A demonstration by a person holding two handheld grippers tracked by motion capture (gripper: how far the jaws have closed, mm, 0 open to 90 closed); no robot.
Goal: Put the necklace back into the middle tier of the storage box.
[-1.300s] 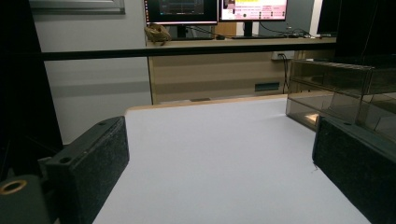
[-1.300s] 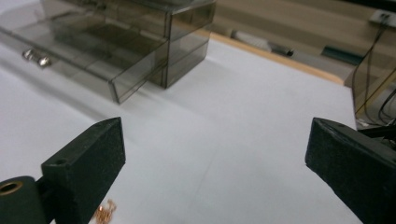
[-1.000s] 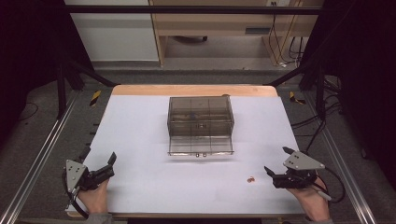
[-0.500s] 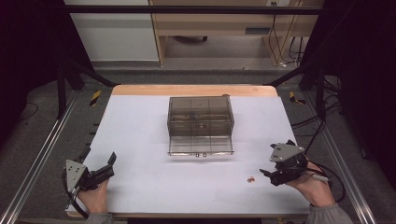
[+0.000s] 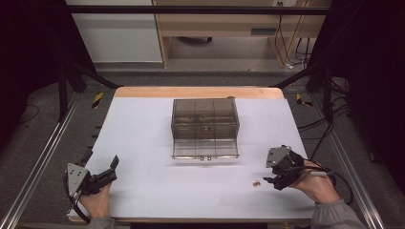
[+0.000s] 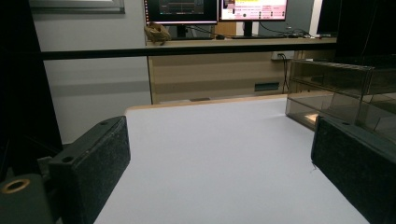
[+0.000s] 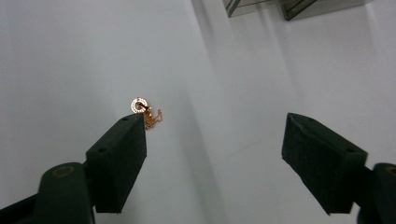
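The counter [image 5: 143, 143] carries a smooth, matt white sheet, paper-like or laminate, with a strip of pale, bare wood along its edge at twelve o'clock. At the centre stands a box [image 5: 205, 126] of smoky, see-through plastic, glossy, with faint reflections on its panels. At about four o'clock lies a small trinket [image 7: 145, 112] of shiny copper-gold metal, a ring with fine links. The right tool [image 7: 215, 154] has matt black jaws with a finely grained, slightly rough face; the left tool [image 6: 219, 172] looks the same, with a brass-coloured metal insert at its base. A grey metal plate tops each tool in the high view.
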